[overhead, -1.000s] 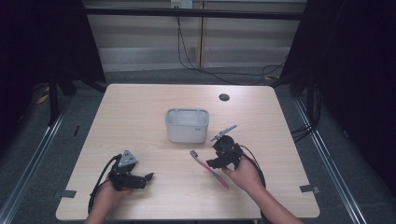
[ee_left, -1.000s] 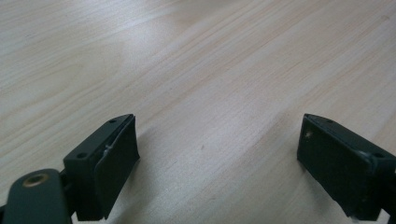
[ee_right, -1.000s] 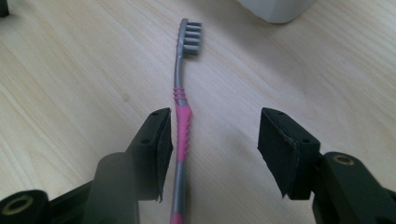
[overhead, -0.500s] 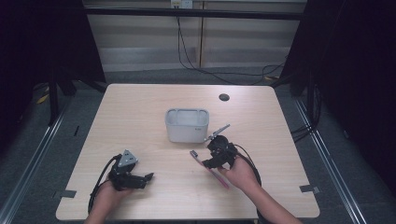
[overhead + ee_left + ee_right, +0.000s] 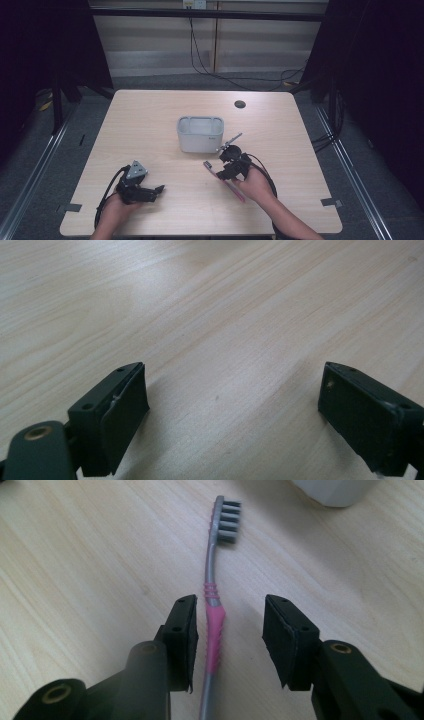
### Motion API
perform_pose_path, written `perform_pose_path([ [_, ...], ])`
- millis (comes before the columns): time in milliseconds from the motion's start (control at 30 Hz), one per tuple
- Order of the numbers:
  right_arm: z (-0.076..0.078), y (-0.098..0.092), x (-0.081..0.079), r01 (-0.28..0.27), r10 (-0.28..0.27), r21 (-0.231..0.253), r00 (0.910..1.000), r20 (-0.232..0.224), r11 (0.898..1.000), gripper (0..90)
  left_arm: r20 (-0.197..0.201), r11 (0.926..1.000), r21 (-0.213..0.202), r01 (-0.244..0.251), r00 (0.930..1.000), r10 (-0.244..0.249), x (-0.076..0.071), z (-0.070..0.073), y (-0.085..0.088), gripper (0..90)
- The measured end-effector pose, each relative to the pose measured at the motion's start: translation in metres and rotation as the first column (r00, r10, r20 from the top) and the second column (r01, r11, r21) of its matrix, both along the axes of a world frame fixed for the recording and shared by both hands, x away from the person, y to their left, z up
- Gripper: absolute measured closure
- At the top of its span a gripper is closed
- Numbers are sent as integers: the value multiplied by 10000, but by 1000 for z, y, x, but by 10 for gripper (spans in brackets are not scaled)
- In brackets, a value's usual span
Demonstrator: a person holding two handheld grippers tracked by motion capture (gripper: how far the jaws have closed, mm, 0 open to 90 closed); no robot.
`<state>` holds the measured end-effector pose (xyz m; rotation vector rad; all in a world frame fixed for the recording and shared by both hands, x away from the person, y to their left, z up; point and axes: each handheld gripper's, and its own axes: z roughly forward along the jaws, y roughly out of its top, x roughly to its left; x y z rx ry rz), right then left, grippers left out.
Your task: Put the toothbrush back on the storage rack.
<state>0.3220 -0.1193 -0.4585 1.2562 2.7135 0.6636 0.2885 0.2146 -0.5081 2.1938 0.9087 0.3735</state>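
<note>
A toothbrush (image 5: 235,191) with a pink and grey handle lies flat on the wooden table, its bristle head toward the container. My right gripper (image 5: 222,173) is lowered over it. In the right gripper view the handle (image 5: 214,630) runs between the jaws, close beside the left pad (image 5: 187,640), with a gap to the right pad. The jaws of the right gripper (image 5: 230,625) have just been closing, but the pads do not press on the handle. My left gripper (image 5: 156,192) rests at the front left, open wide over bare wood (image 5: 232,405).
A pale grey rectangular container (image 5: 200,134) stands mid-table just beyond the toothbrush; its corner (image 5: 335,492) shows at the top of the right gripper view. A dark round grommet (image 5: 240,104) sits near the far edge. Dark floor and cables surround the table.
The right gripper has shifted slightly left and down over the toothbrush, and its jaws stand narrower around the handle. The left gripper has not moved.
</note>
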Motion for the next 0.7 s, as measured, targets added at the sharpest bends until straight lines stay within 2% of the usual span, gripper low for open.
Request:
perform_pose_path([
  [133, -4, 2, 3, -22, 22, 20, 9996, -286, 10000, 586, -7, 10000, -42, 41, 10000, -41, 0, 0, 0, 119],
  [533, -10, 9, 1, -350, 342, -474, 9993, -167, 9983, 627, -24, 10000, -58, 33, 10000, -33, 0, 0, 0, 118],
  [700, -11, 11, 0, -446, 439, -532, 9989, -145, 9976, 632, -24, 10000, -59, 31, 10000, -32, 0, 0, 0, 118],
])
